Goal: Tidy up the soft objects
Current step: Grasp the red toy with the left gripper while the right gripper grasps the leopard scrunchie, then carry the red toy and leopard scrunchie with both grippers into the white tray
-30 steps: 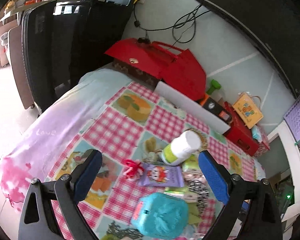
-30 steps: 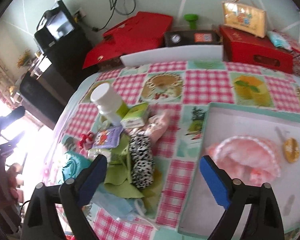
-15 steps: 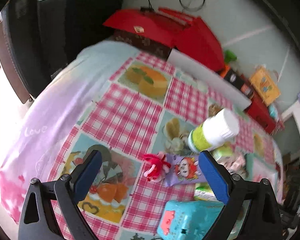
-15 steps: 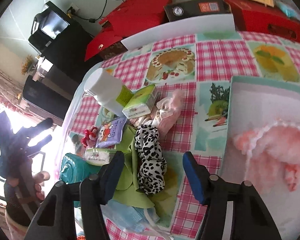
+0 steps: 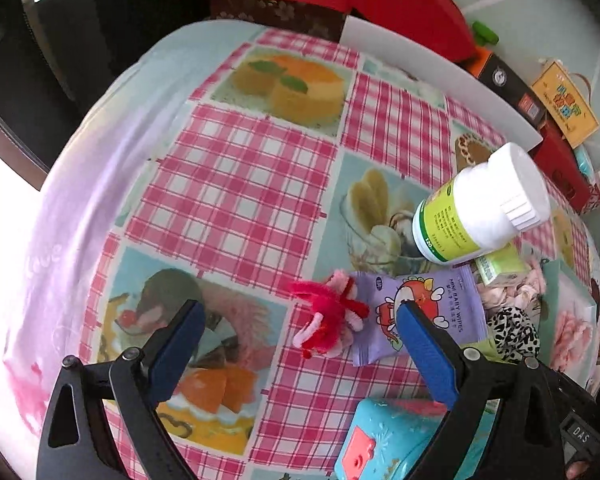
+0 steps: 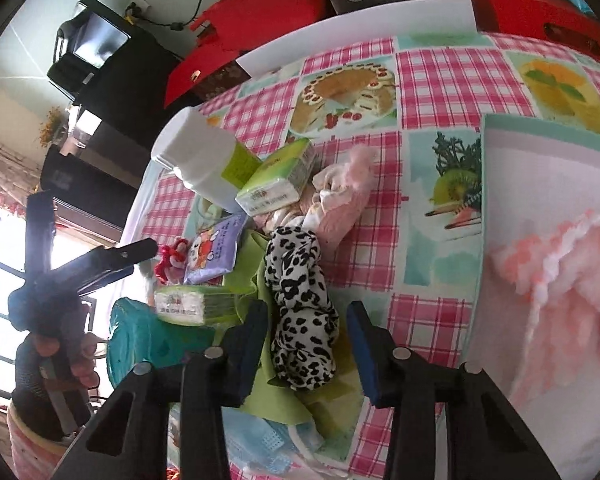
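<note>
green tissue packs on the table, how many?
2. One tissue pack leans against the white bottle; the other lies by the teal pouch, left of the leopard-print cloth. The pile may hide more.

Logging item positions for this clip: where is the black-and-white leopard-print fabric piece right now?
In the right wrist view, the leopard-print fabric piece lies on green cloth, low centre, between the open right gripper's fingers, below the pink fabric bundle.
</note>
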{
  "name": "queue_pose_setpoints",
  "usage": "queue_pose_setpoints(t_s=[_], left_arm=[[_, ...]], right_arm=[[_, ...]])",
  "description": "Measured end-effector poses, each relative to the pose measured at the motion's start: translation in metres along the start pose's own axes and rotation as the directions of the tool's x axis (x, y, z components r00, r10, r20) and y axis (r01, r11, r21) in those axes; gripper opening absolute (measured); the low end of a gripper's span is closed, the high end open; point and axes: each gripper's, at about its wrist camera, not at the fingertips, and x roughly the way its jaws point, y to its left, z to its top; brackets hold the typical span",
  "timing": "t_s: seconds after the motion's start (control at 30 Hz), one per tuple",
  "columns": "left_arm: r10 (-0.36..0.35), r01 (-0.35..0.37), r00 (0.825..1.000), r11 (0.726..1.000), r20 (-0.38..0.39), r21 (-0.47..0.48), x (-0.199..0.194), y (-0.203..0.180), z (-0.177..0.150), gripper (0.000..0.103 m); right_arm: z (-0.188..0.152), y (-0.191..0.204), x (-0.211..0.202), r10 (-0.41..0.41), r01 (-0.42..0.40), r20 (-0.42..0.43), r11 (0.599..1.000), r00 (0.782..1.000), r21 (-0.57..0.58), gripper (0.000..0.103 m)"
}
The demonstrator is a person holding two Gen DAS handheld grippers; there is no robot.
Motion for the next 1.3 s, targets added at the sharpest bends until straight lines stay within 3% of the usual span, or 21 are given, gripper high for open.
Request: queue_pose_setpoints(t_s=[0.07,0.37,0.7,0.83,1.03,1.3], left_arm=[[-0.007,0.007,1.000,1.000,-0.021,0.002,0.005,-0.002,0.001,0.079],[0.014,-0.010,0.998,0.998,-0.062,0.069,0.023,-0.019,0.002,0.034],[0.001,0.000,1.000,0.999,-0.005,0.052,0.011,-0.015,-0.004,0.031],[0.008,-0.010,0.998,0.999,0.057,0.030,-0.007,-0.013,-0.007,0.031],[-0.045,0.056,0.984,0.997,0.174,-0.058,-0.043,-0.011,-0.023,0.031],[-0.061,0.084,0.963,0.993,0.263,-0.078,-0.079,-0.017,-0.039,0.031]], right_arm=[[0.000,0.001,0.002,0.009,-0.009,-0.004,1.000,1.000,-0.002,0.036],[0.000,-0.005,0.004,0.018,-0.018,-0.008,1.000,1.000,0.020,0.024],[0.000,-0.005,0.000,0.013,-0.013,0.002,1.000,1.000,0.020,0.020],[0.000,-0.002,-0.003,0.009,-0.009,0.012,1.000,1.000,0.010,0.018],[-0.001,0.001,-0.018,0.008,-0.008,0.041,1.000,0.999,-0.003,0.016],[0.001,0.006,-0.043,0.020,-0.018,0.099,1.000,0.995,-0.023,0.015]])
